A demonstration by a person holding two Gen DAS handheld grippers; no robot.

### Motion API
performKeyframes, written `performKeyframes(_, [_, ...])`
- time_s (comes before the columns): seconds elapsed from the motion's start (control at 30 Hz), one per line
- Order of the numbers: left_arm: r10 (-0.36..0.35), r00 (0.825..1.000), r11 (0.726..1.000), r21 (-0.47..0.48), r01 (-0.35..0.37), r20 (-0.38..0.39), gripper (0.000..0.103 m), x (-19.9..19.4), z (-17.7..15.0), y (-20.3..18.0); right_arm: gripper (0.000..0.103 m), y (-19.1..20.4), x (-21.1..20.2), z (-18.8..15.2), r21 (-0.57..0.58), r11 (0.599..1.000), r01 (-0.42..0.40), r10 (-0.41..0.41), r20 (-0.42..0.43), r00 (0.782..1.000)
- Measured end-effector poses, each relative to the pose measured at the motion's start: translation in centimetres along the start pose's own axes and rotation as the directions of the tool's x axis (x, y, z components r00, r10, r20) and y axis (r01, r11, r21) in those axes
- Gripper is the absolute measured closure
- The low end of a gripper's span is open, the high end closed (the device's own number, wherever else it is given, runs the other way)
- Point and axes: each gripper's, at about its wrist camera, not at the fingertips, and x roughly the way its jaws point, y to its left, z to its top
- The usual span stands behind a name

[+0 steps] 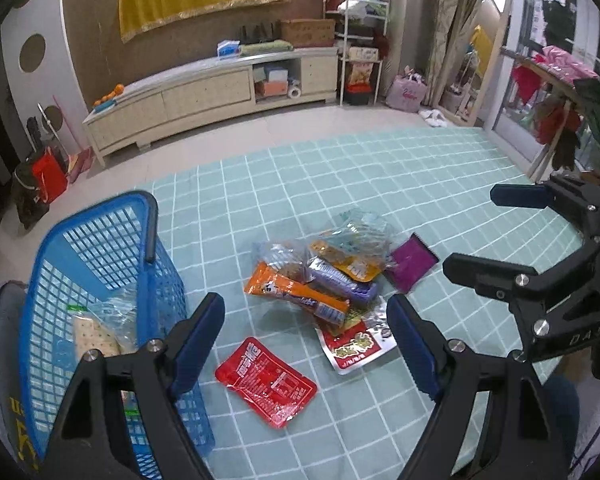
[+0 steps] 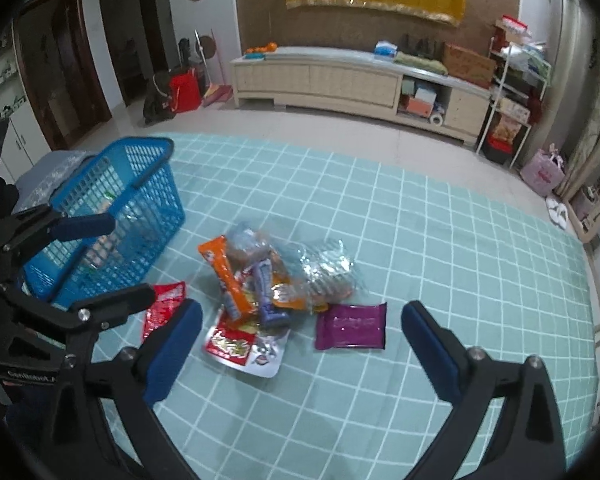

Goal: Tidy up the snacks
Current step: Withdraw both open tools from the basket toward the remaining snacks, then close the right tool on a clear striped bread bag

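**Snacks heaped on checked cloth, both grippers released**

Spread over a teal checked cloth (image 1: 340,168). Blue basket (image 1: 100,248) at left, some packets inside. Snack pile (image 1: 320,276) in the middle; red packet (image 1: 266,382) and purple packet (image 2: 350,326) lying just beside. Left gripper (image 1: 306,336) and right gripper (image 2: 302,340) above, fingers spread, empty.

Left gripper (image 1: 306,324) jaws wide over snack pile (image 1: 332,276); blue basket (image 1: 100,280) beside

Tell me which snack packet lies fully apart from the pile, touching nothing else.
The red flat packet, alone on the teal grid cloth between the blue basket and the pile. The purple packet sits at the pile's edge; the rest overlap.
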Motion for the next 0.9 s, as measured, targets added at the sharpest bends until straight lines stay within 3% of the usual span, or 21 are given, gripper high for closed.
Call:
performKeyframes(0.23, [0.016, 0.995, 0.999, -0.049, -0.021, -0.096, 0.021, 4.2, 0.2, 0.8, 0.002, -1.9, 5.9, 0.4, -0.023, 0.999, -0.042, 0.039, -0.104, 0.994])
performKeyframes(0.43, [0.025, 0.993, 0.996, -0.076, -0.034, -0.116, 0.021, 6.2, 0.8, 1.1, 0.002, -3.8, 10.2, 0.9, 0.011, 0.989, -0.146, 0.146, -0.153, 0.977])
performKeyframes(0.57, [0.039, 0.99, 0.994, -0.094, -0.052, -0.136, 0.021, 7.4, 0.9, 1.3, 0.002, -4.2, 12.4, 1.6, 0.006, 0.987, -0.16, 0.159, -0.172, 0.972])
performKeyframes(0.7, [0.027, 0.988, 0.992, -0.119, -0.045, -0.152, 0.021, 8.0, 1.0, 1.6, 0.014, -4.4, 14.2, 2.0, -0.002, 0.982, -0.189, 0.185, -0.198, 0.963])
performKeyframes(0.9, [0.044, 0.985, 0.992, -0.105, -0.063, -0.168, 0.021, 8.3, 1.0, 1.5, 0.021, -4.1, 15.1, 2.3, -0.03, 0.978, -0.209, 0.197, -0.218, 0.956])
